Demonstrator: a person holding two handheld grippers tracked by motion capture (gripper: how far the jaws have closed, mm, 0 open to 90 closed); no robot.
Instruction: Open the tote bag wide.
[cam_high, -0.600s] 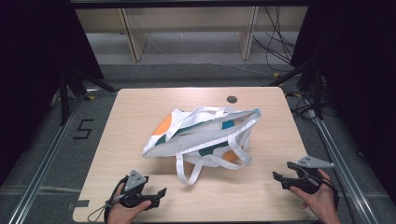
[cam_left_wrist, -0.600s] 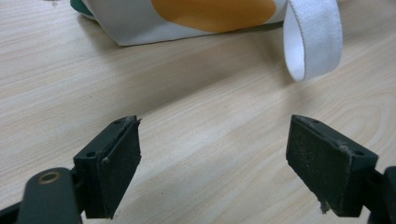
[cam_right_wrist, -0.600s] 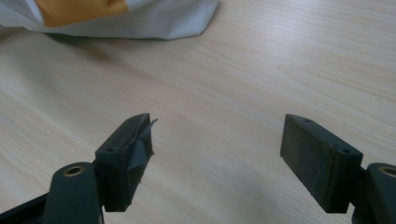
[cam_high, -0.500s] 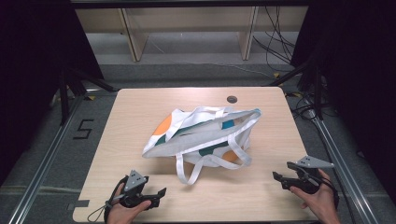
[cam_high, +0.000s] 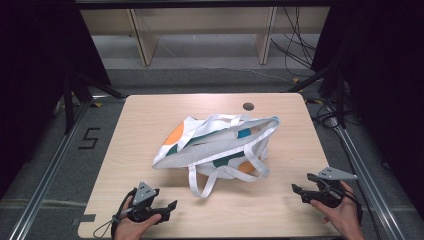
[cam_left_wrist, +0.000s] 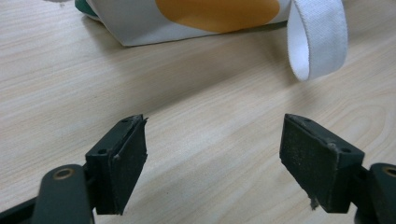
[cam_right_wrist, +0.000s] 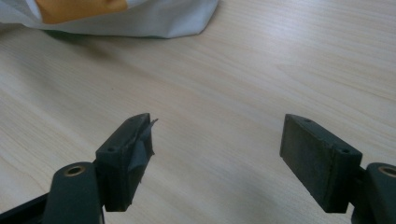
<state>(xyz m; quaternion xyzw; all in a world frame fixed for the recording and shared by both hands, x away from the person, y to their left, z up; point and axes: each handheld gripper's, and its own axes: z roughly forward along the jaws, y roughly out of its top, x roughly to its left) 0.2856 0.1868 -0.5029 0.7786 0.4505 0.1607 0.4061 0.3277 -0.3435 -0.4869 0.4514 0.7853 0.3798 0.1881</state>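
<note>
Left gripper (cam_high: 167, 207) and right gripper (cam_high: 300, 192) gape wide, empty, near a slumped tote bag (cam_high: 220, 145); its contents are hidden.

Bare table (cam_high: 280, 210) between both grippers, tote bag (cam_high: 215, 145) blocking centre, strap loop (cam_high: 200, 182) trailing forward.

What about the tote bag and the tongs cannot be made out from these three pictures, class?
- Tote bag contents: high view, folded cloth covers the inside.
- Bag body: left gripper view, cut off by the top edge; one handle loop shows.
- Bag print: right gripper view, cut off by the top edge.
- Small dark disc: high view, too small to identify.
</note>
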